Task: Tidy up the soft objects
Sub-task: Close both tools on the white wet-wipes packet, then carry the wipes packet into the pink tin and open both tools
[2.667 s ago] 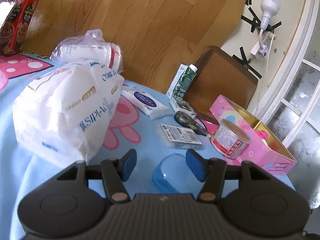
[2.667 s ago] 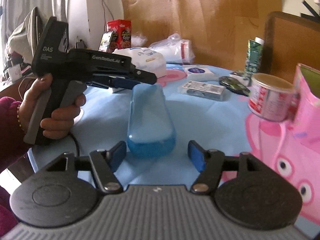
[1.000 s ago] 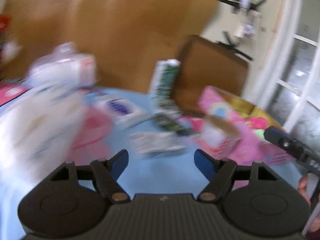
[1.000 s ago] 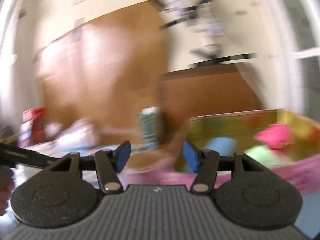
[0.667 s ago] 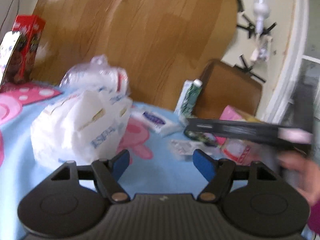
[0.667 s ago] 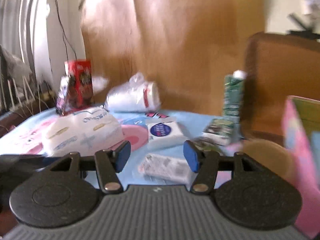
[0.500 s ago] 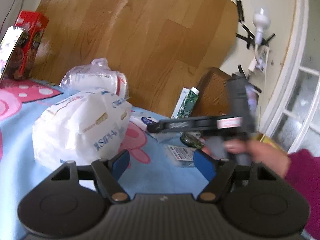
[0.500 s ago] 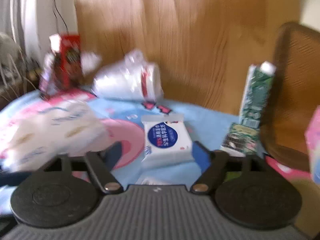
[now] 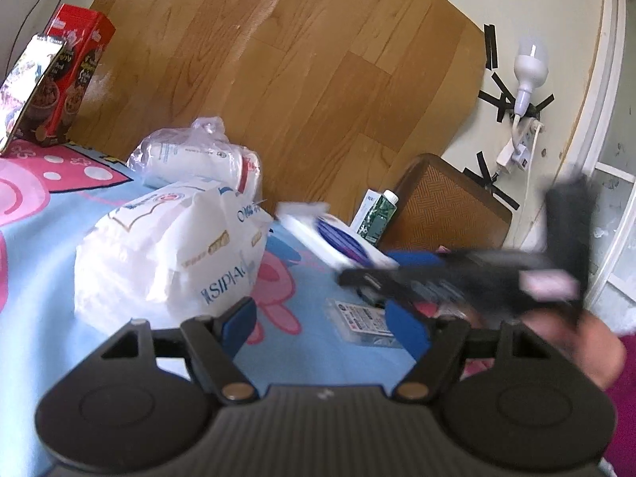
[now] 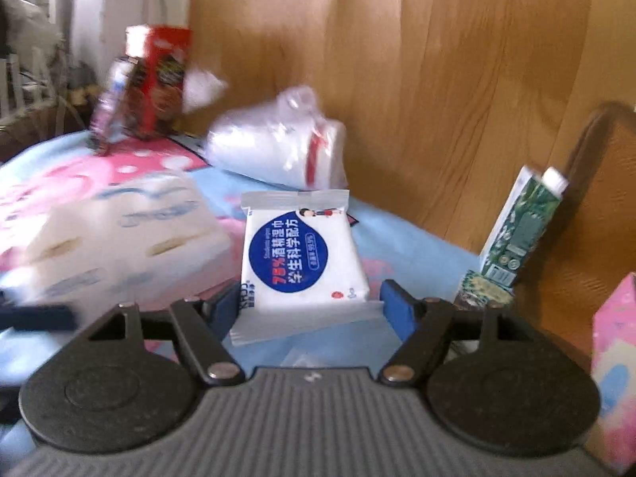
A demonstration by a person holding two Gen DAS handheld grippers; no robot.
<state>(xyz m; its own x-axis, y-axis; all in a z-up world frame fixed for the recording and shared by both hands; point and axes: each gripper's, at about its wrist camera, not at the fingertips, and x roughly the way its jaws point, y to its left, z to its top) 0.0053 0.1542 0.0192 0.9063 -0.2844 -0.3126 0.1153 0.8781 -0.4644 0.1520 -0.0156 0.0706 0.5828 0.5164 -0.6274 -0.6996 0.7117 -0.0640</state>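
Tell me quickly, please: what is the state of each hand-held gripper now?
Left hand-held gripper: open, holding nothing.
Right hand-held gripper: open around the wet wipes pack; whether it grips yet cannot be told.

**Black grippers, blue pads, magenta sleeve**

Left gripper (image 9: 324,324): black body, two round discs, brass screws, ribbed grey centre, blue finger pads (image 9: 238,324). Right gripper (image 10: 310,308) matches. Right hand (image 9: 572,342): bare skin, magenta sleeve.
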